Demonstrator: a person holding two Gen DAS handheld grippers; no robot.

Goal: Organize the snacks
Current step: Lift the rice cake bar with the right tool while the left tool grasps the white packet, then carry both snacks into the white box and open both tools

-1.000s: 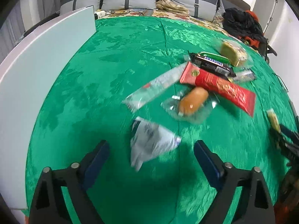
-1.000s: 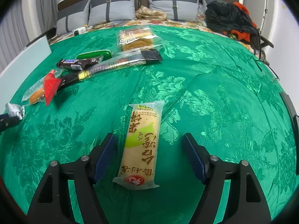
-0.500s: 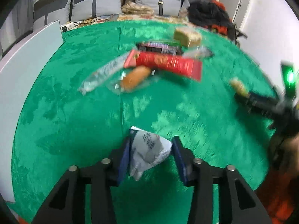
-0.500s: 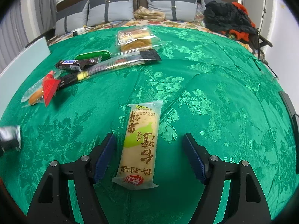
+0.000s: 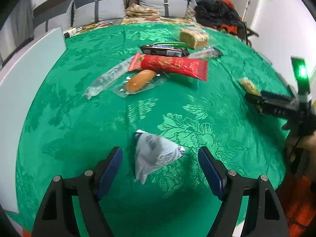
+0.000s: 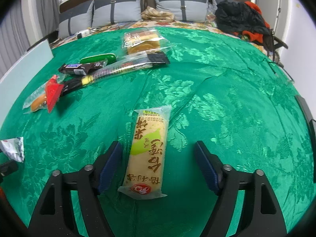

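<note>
Jaws of my left gripper [image 5: 160,163] have just been opening, straddling the white packet [image 5: 154,154] unheld; reclosing off-centre could crumple it.

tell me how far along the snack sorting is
Done: a cluster around the red packet sits at the far side of the green cloth. In hand: nothing; the left tongs have just opened, the white packet lying loose between them. Left: that packet and the rice cracker pack between the open right tongs.

Grey cushions [image 6: 116,11] line the headboard; dark clothes [image 6: 240,17] lie heaped beside them.
</note>
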